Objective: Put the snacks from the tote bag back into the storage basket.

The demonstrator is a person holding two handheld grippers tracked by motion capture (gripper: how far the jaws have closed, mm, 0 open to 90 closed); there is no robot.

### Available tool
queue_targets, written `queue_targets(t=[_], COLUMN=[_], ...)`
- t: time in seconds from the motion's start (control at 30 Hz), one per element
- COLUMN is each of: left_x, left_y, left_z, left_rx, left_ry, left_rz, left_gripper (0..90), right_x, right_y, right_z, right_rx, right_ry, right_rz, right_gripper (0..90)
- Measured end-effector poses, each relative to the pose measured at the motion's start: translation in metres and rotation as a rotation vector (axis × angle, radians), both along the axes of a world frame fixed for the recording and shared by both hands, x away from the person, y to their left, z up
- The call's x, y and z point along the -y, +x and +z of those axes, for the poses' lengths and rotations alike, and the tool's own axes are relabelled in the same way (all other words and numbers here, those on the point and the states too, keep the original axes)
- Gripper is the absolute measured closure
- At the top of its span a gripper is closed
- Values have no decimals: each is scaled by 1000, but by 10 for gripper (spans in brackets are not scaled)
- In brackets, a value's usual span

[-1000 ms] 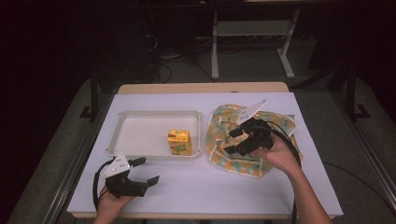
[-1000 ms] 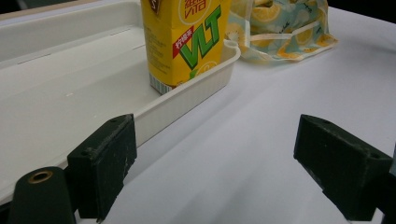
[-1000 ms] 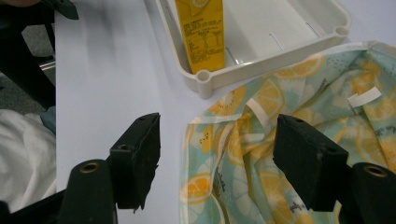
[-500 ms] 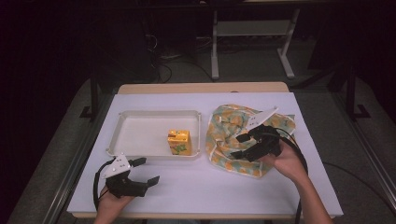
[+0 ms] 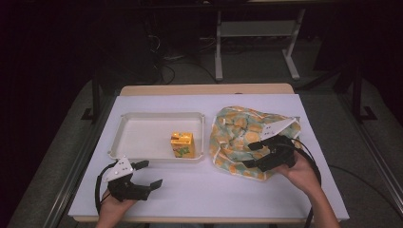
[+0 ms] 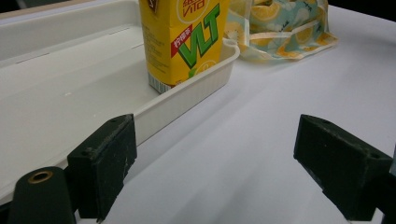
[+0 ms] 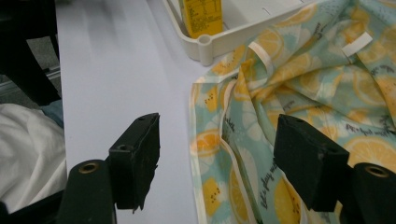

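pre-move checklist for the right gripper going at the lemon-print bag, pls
1. Right gripper jaws apart, nothing between the pads: ok.
2. Crumpled lemon-print fabric bag lying on the white table sheet, beside the tray: ok.
3. Bag's near hem lined up between the jaws in the right gripper view: ok.
4. Yellow drink carton upright in the white plastic tray, apart from the bag: ok.
5. Left gripper open, parked near the tray's front wall, away from the bag: ok.
6. Anything inside the bag: cannot tell.
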State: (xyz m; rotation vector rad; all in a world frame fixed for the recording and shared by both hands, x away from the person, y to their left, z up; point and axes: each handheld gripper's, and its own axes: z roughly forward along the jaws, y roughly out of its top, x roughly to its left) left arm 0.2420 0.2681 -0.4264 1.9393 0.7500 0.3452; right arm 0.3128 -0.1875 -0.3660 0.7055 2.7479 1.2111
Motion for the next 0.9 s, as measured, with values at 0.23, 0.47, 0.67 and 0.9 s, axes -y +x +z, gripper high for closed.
queue_targets(t=[0.23, 0.47, 0.67, 0.9], left_x=[0, 1, 1, 2], left_y=[0, 0, 0, 0], left_z=[0, 0, -1, -1], left_rx=[1, -2, -4, -2], left_ry=[2, 2, 3, 6], left_rz=[0, -2, -2, -4], left_gripper=[131, 131, 131, 132], right_x=[11, 20, 26, 31], right_y=[-6, -16, -23, -28], right_z=[-8, -12, -16, -23], right_rx=[-10, -10, -13, -19], right_ry=[4, 15, 23, 33], right_rz=[-20, -31, -43, -48], right_gripper=[305, 305, 303, 303])
